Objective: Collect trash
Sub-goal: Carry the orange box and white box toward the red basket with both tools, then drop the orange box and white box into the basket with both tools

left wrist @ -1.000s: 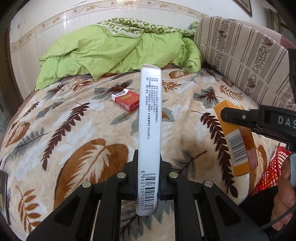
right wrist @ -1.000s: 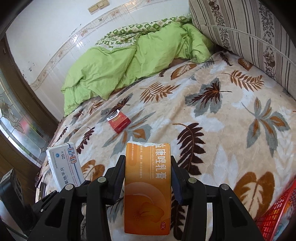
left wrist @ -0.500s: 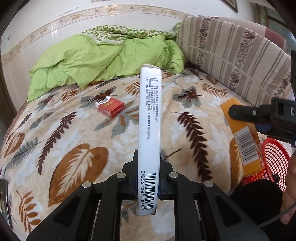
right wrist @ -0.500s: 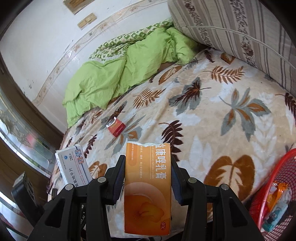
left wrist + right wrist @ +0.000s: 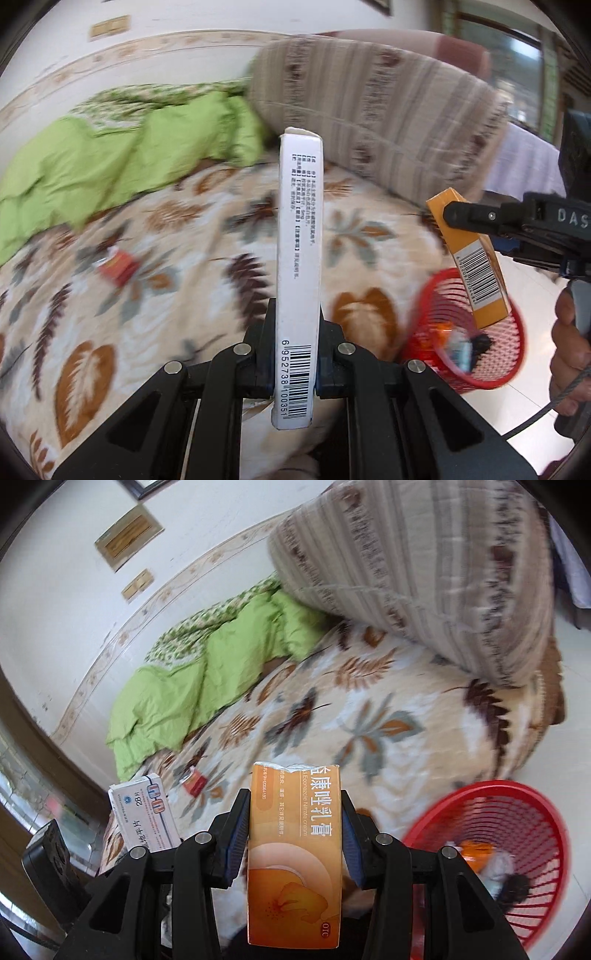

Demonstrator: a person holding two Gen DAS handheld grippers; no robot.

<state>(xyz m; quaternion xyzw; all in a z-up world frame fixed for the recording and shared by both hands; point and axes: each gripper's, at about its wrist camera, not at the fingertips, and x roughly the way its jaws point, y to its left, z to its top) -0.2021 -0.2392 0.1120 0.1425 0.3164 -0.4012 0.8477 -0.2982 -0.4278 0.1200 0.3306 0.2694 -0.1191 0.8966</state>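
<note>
Bed (image 5: 155, 258) w/ leaf blanket carries everything; green quilt (image 5: 92, 170) bunched at its far left corner, striped cushion (image 5: 376, 118) along far right edge. 1 red basket (image 5: 517, 853) on floor off bed's near right corner, some trash already inside.

L gripper (image 5: 295, 325): jaws pressed nearly together, pinching thin white box (image 5: 299, 258) edge-on, barcode end nearest camera, box sticking up past the tips. R gripper (image 5: 295, 834): jaws part spread, clamped on both long sides of orange box (image 5: 295, 849), torn top end pointing away. In left view the orange box hangs over the basket's near rim, not touching it; person's hand (image 5: 569, 354) on R handle.

Boxes held: 2. Still on bed: 1 small red pack (image 5: 120, 266), mid-left of blanket, well apart from both grippers, blurred.
</note>
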